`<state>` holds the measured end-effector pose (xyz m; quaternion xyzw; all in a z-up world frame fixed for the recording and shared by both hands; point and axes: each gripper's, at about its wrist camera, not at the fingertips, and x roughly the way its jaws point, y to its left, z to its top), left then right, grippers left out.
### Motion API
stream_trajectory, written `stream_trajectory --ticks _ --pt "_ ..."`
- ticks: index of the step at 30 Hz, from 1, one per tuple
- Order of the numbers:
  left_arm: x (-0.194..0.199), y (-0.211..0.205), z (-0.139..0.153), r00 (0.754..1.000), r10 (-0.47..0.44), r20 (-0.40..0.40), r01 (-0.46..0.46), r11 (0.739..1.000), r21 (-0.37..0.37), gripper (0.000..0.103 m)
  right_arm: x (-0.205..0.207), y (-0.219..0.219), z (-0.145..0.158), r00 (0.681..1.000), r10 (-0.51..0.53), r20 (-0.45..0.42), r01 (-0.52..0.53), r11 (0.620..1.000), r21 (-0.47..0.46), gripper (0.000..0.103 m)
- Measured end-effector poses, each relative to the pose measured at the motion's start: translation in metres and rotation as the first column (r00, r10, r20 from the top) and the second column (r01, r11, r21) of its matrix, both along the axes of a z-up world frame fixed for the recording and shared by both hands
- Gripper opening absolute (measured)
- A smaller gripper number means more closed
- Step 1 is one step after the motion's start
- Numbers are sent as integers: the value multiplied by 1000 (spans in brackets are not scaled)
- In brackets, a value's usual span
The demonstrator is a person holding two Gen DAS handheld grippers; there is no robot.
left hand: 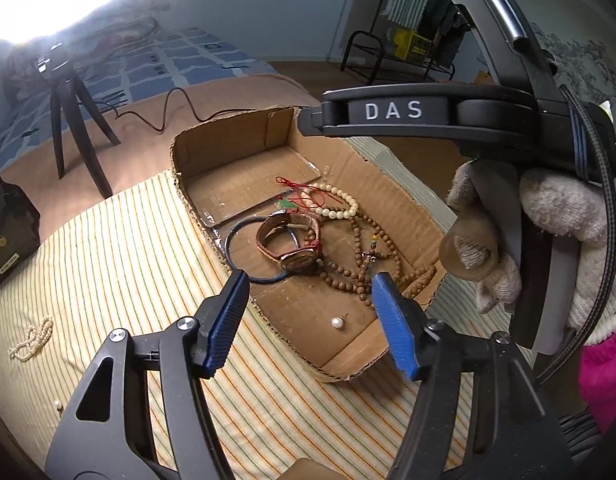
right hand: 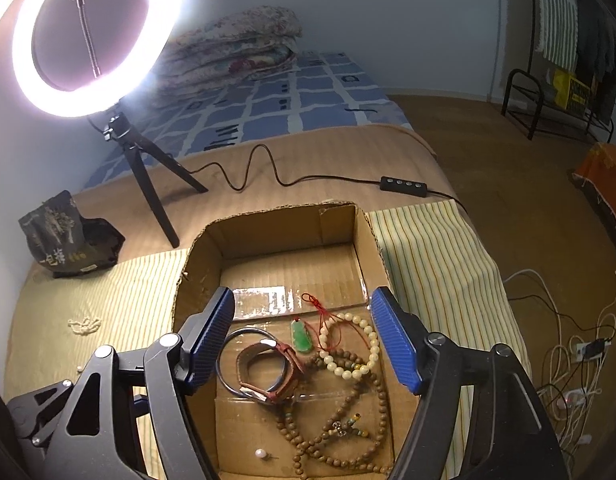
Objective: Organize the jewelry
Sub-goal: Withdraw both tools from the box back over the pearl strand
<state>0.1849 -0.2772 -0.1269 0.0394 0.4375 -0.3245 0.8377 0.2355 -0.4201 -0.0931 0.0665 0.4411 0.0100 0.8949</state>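
Cardboard is the material of the open box [right hand: 372, 248], which stands on a striped cloth [left hand: 120, 248] and holds most of the jewelry. We read the white letters "DAS" [left hand: 394, 111] on the black body of the right gripper, seen from the left wrist camera, where a gloved hand [left hand: 548, 240] holds this tool. On the dark bag [right hand: 68, 236] beside the cloth we see some printed characters, but they are too small for us to read with certainty.

We count the things in the box: one dark bangle [right hand: 232, 364], one watch [right hand: 268, 376] with a brown leather strap lying over the bangle, one green pendant [right hand: 301, 336] on a red cord [right hand: 316, 304], one string of cream beads [right hand: 364, 352], at least one long string of brown wooden beads [right hand: 348, 440], and one single pearl earring [right hand: 261, 454] near the front wall. Outside the box, on the cloth, lie one small pearl strand [left hand: 32, 338] and one more single pearl [left hand: 57, 405], well apart from the box.

Both grippers have blue ribbed fingers. The left gripper [left hand: 308, 304] hovers above the front part of the box with its jaws spread wide and holds nothing. The right gripper [right hand: 304, 340] is also spread wide above the box and holds nothing.

One ring light [right hand: 96, 36] shines on a small black tripod [right hand: 156, 184], and its cable carries one control block with four buttons [right hand: 404, 184].
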Motion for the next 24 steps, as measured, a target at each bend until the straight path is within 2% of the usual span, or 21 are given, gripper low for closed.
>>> stream_trajectory --ticks 7,11,24 --pt "-1 6 3 1000 9 1 -9 1000 11 68 -3 2 3 1000 -5 -2 5 1000 10 72" --pt "-3 13 7 1000 20 9 -20 1000 13 75 -5 3 5 1000 -8 -1 8 1000 12 80" --pt "-3 59 15 998 63 29 -65 996 68 76 -12 13 15 1000 -1 3 1 1000 31 80"
